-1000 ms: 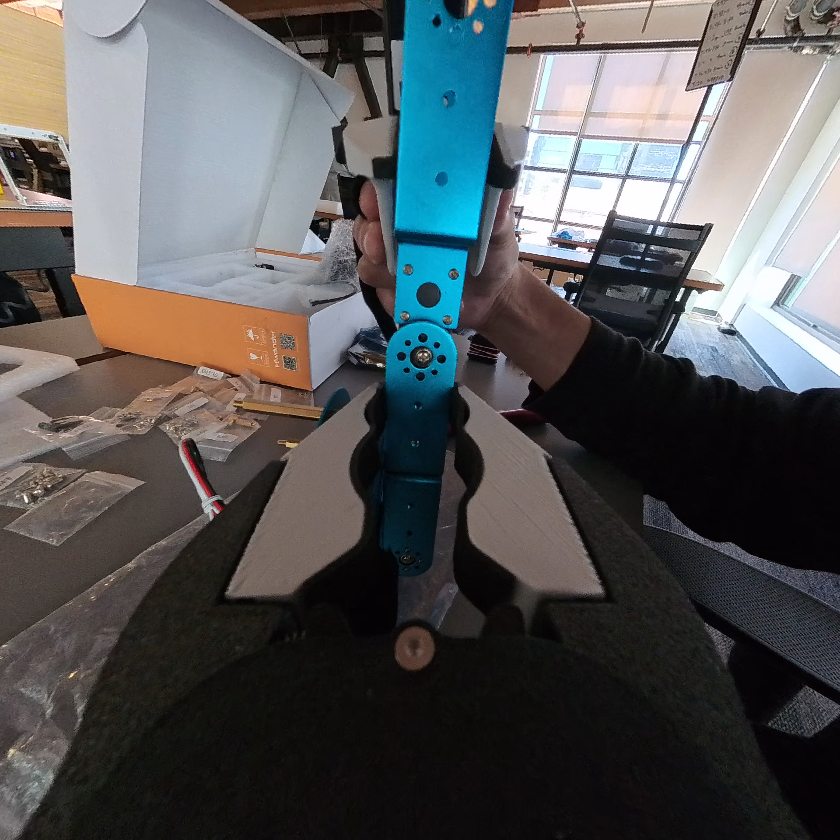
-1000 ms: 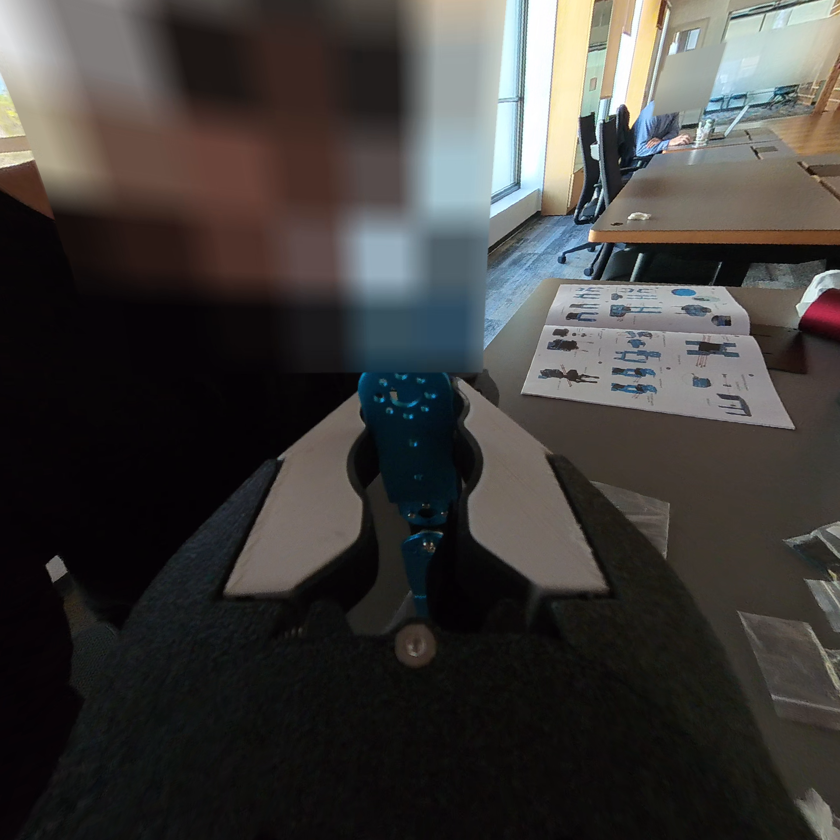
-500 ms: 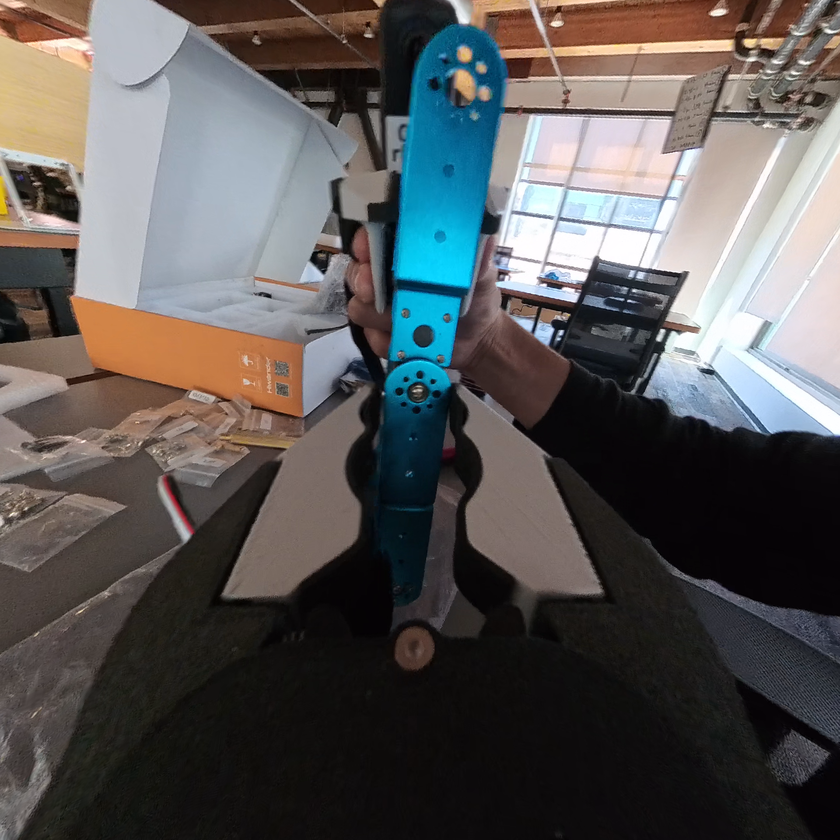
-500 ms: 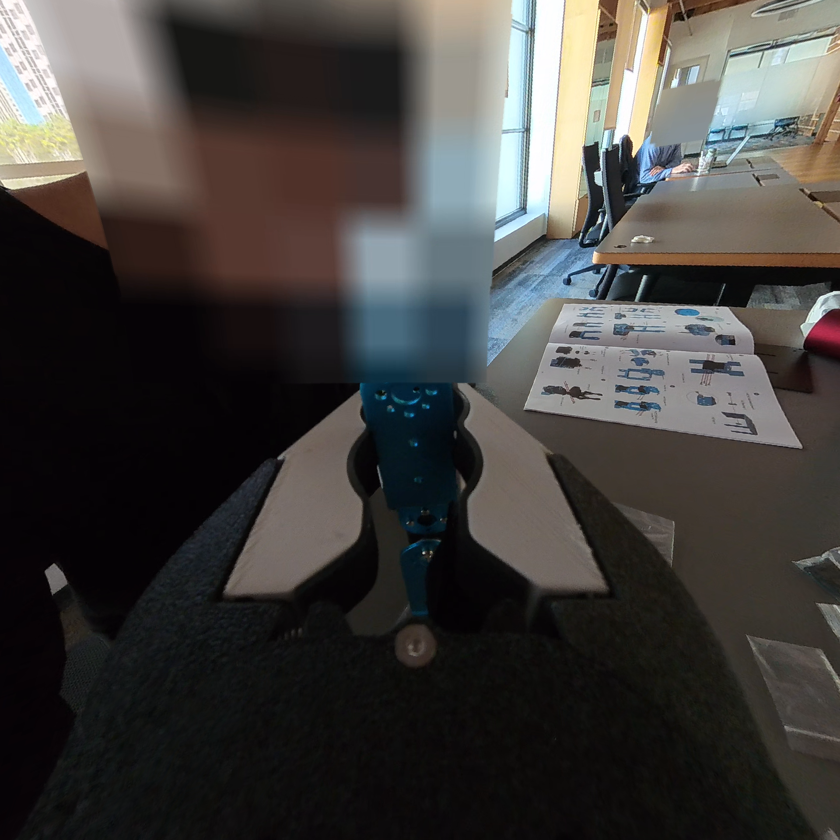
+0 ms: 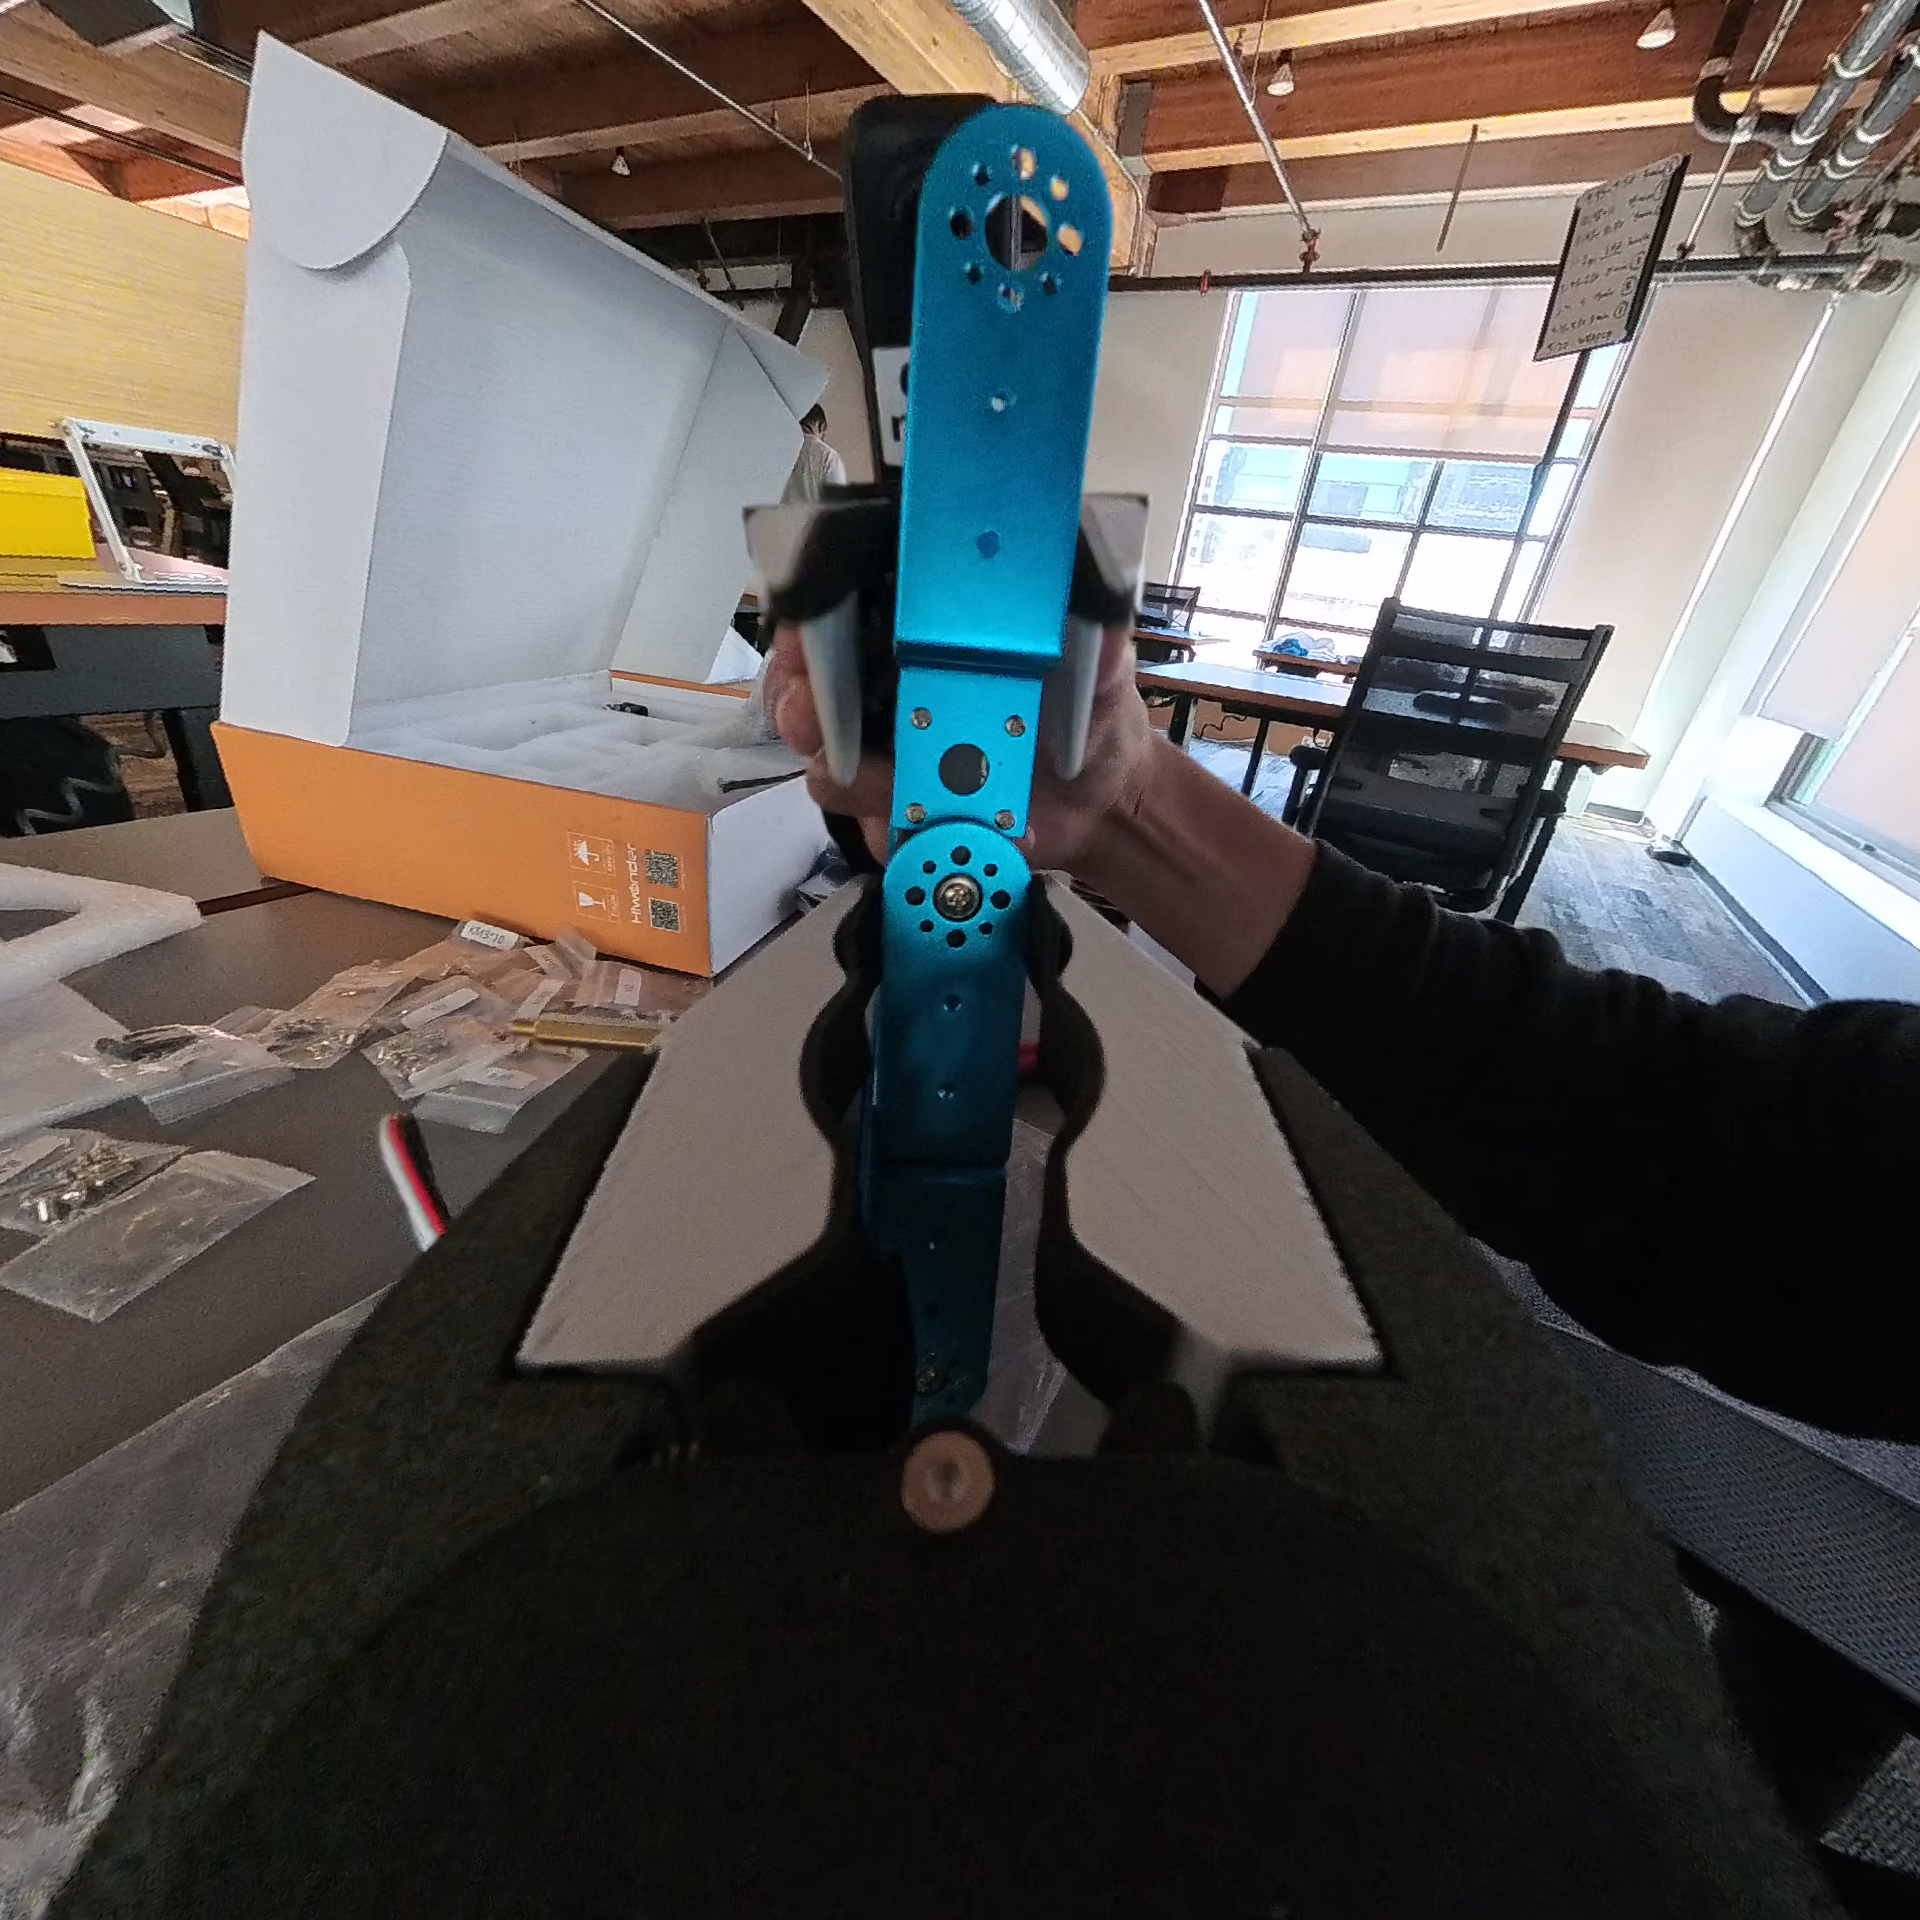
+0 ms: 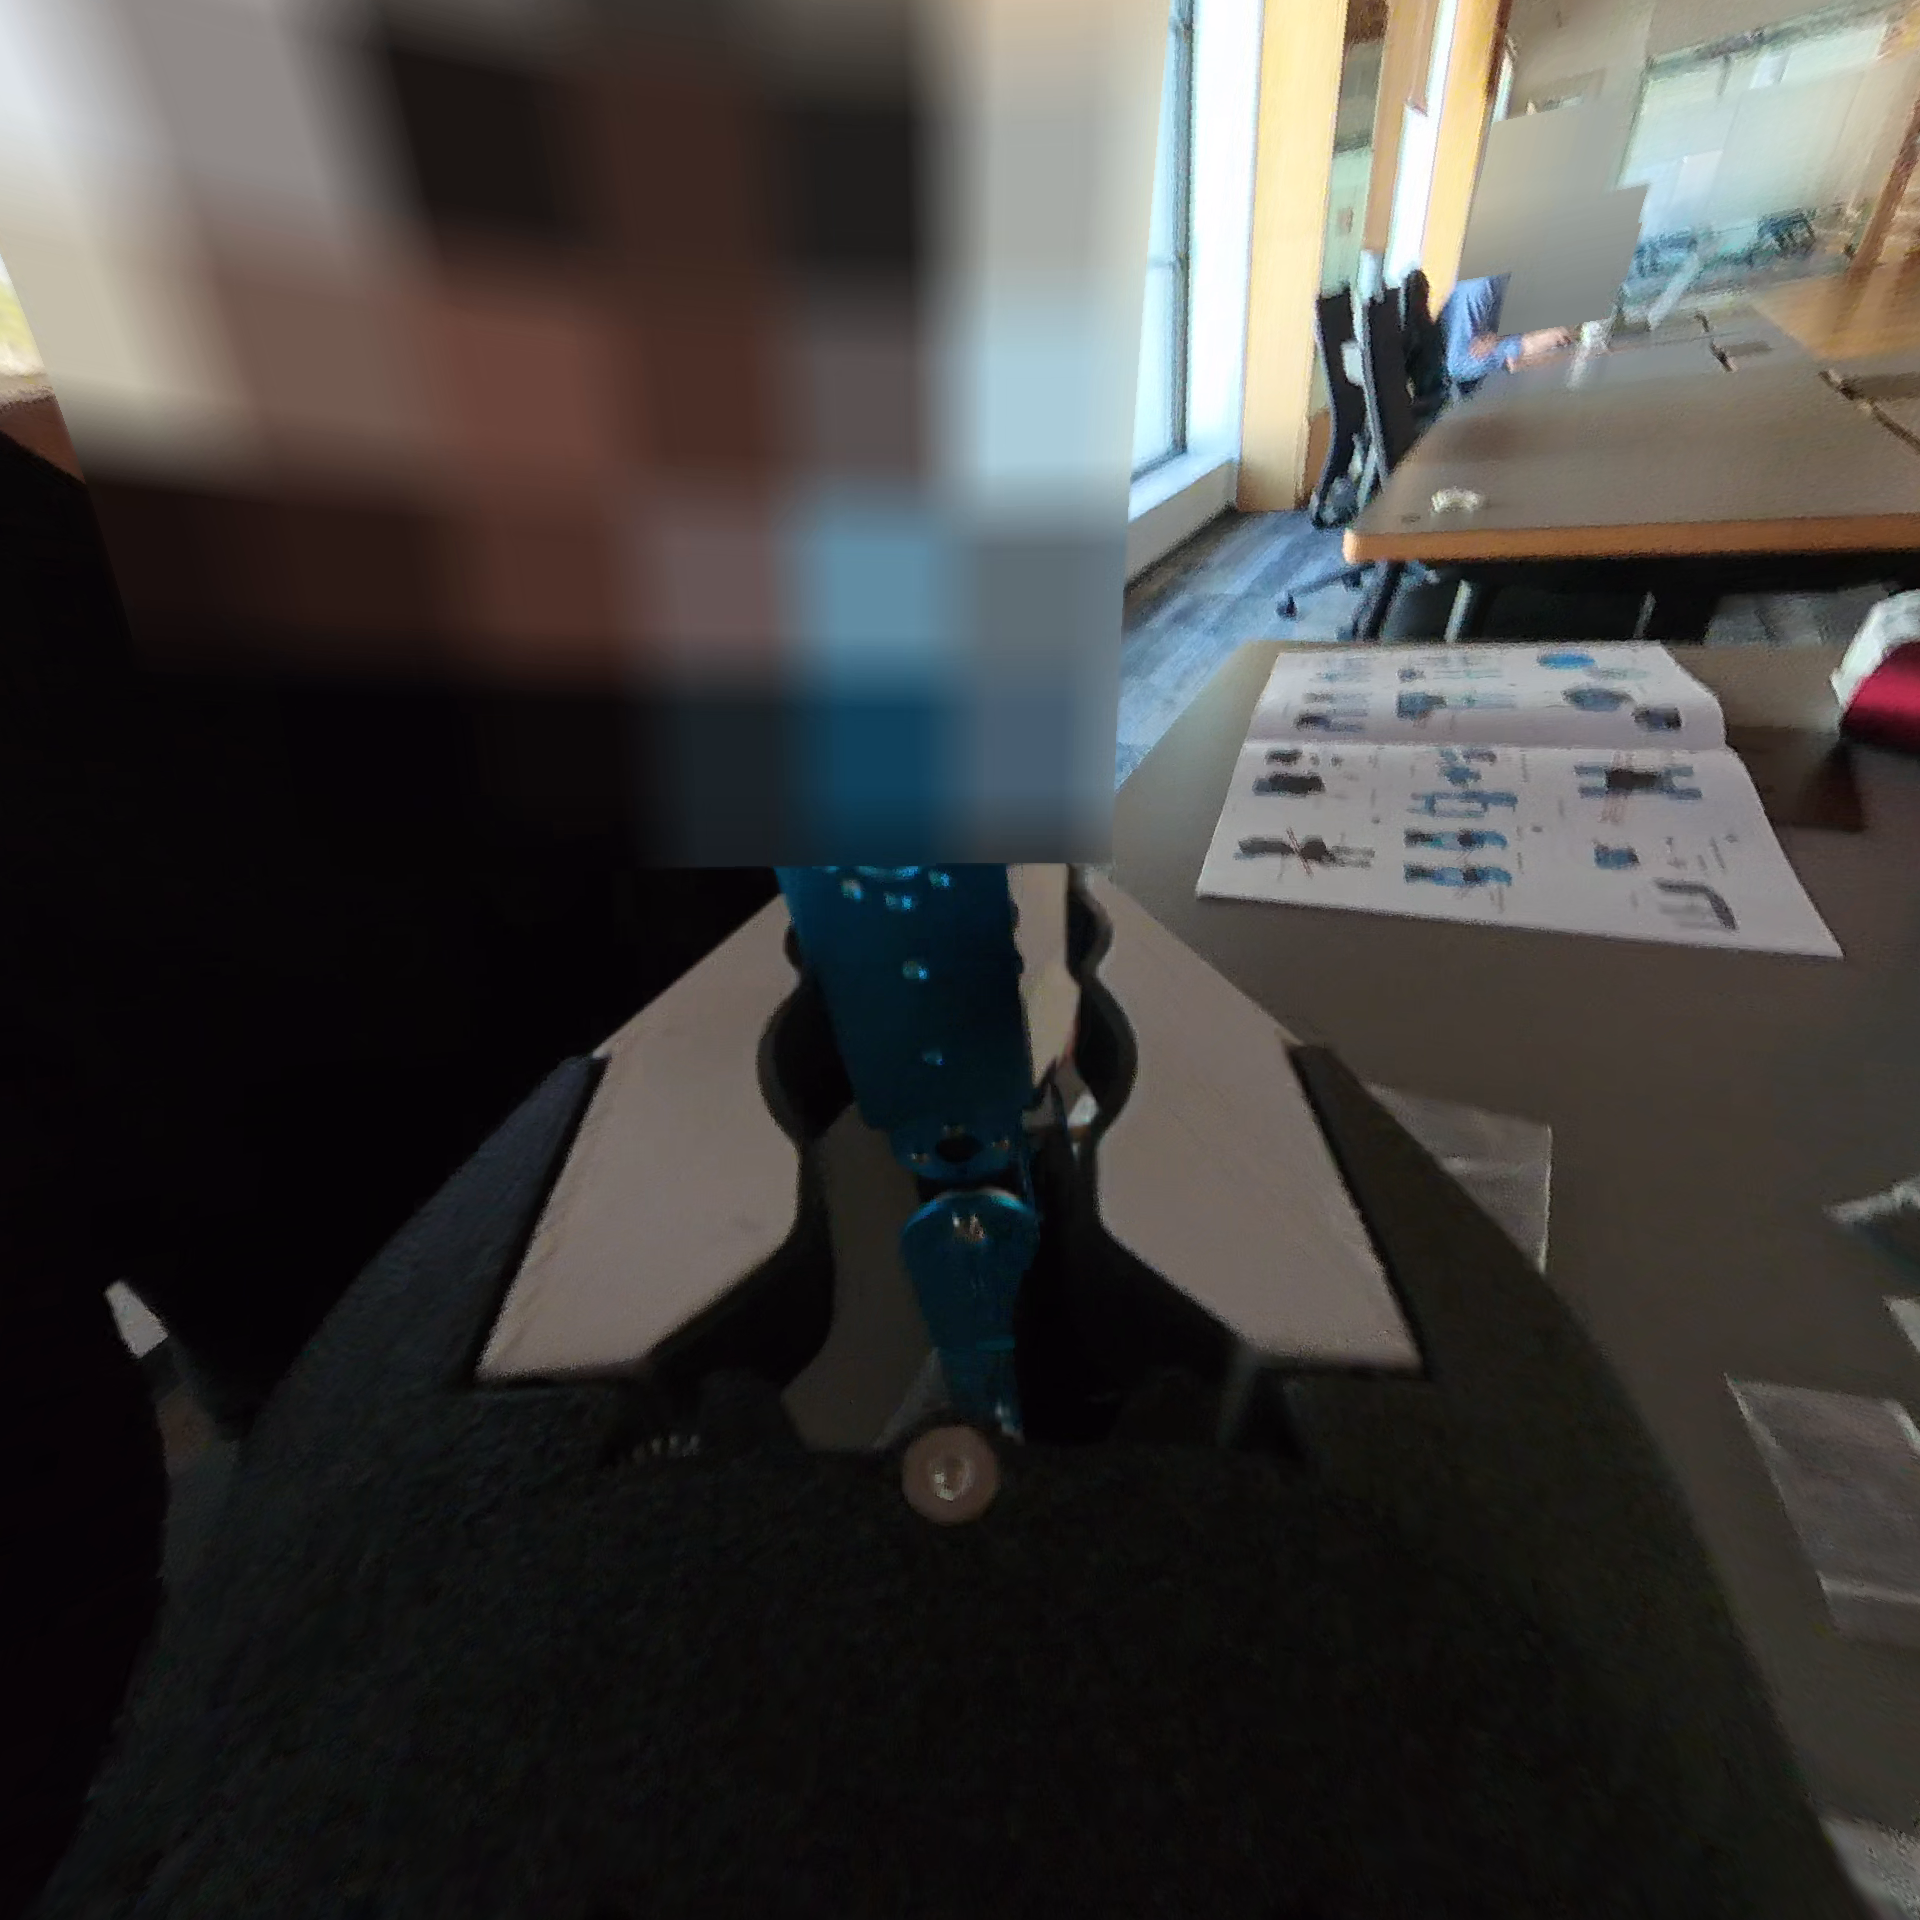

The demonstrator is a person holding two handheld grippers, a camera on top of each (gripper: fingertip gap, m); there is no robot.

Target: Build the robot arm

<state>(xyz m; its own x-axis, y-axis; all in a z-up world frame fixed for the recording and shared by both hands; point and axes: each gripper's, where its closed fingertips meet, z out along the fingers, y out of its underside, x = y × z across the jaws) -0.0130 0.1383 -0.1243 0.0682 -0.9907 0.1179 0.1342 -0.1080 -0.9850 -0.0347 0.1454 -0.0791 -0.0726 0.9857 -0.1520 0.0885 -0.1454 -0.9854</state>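
A blue metal bracket assembly (image 5: pixel 987 582) with a round hinge disc (image 5: pixel 956 896) stands upright between both grippers. My left gripper (image 5: pixel 951 997) is shut on its lower segment. The right gripper shows farther off in the left wrist view (image 5: pixel 951 665), held by a hand (image 5: pixel 1122 821), its fingers clamped on the upper segment. In the right wrist view my right gripper (image 6: pixel 914 987) is shut on the same blue bracket assembly (image 6: pixel 920 1039); its upper end is hidden behind a blurred patch. A red, white and black cable (image 5: pixel 410 1174) hangs at the left.
An open orange and white box (image 5: pixel 468 821) stands on the dark table (image 5: pixel 260 1143), with several small plastic bags of hardware (image 5: pixel 436 1029) in front. An open instruction booklet (image 6: pixel 1507 821) lies on the table to the right. A black chair (image 5: pixel 1455 748) stands behind. Spacing between my two grippers at the tips: around 5 centimetres.
The bracket assembly and both grippers have tilted and shifted, so the rounded top end of the blue bracket now shows fully in the left wrist view. Both grips are unchanged.
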